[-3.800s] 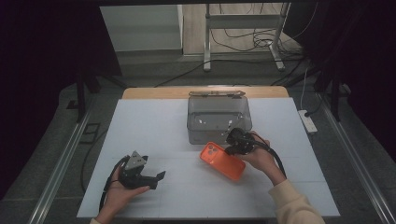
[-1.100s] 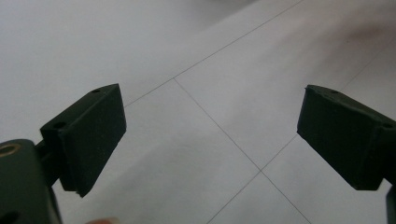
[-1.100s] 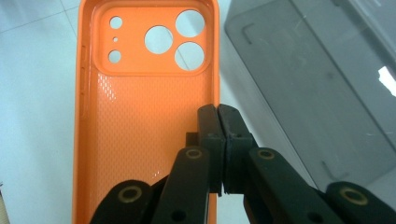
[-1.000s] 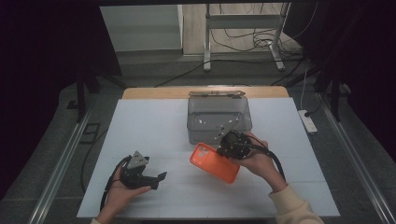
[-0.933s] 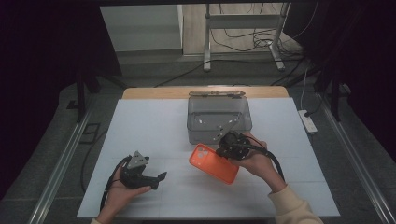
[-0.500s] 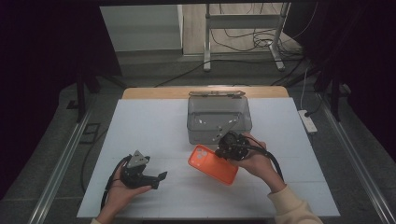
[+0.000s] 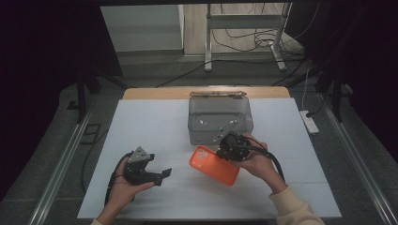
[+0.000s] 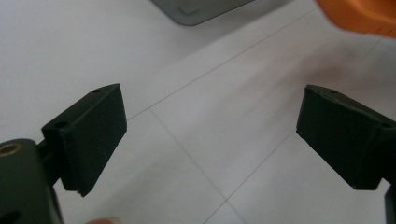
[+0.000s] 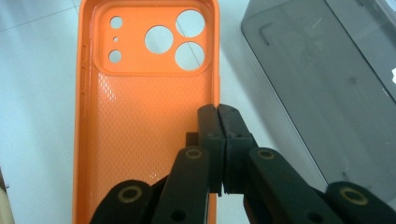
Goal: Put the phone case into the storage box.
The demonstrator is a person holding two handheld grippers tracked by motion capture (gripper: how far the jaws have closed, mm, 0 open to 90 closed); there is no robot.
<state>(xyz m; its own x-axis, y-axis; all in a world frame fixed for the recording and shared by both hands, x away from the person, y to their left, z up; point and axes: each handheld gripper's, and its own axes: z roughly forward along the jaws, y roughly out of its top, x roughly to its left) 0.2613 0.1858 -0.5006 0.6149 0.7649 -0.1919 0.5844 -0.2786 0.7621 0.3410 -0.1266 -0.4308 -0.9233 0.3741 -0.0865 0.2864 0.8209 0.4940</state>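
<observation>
An orange phone case [image 7: 213,165], inner side up with its camera holes showing, sits low over the white table just in front of a grey see-through box [image 7: 219,121]. My right gripper [image 7: 227,151] is shut on the case's long side wall. In the right gripper view the jaws [image 9: 218,112] meet on that wall of the case [image 9: 140,116], with the box [image 9: 327,84] to the right. My left gripper [image 7: 164,174] rests at the table's left front, open. Between its fingers [image 8: 210,135] is bare table, and the case's corner [image 8: 359,14] lies beyond them.
The white table top [image 7: 141,122] stretches left of the box. A wooden strip [image 7: 159,93] runs along the far edge, with a long metal piece [image 7: 217,94] behind the box. A power strip [image 7: 309,121] lies at the right edge.
Since the earliest frame my right gripper has carried the case a little to the left, nearer the box front. Over the last second nothing visibly moves.
</observation>
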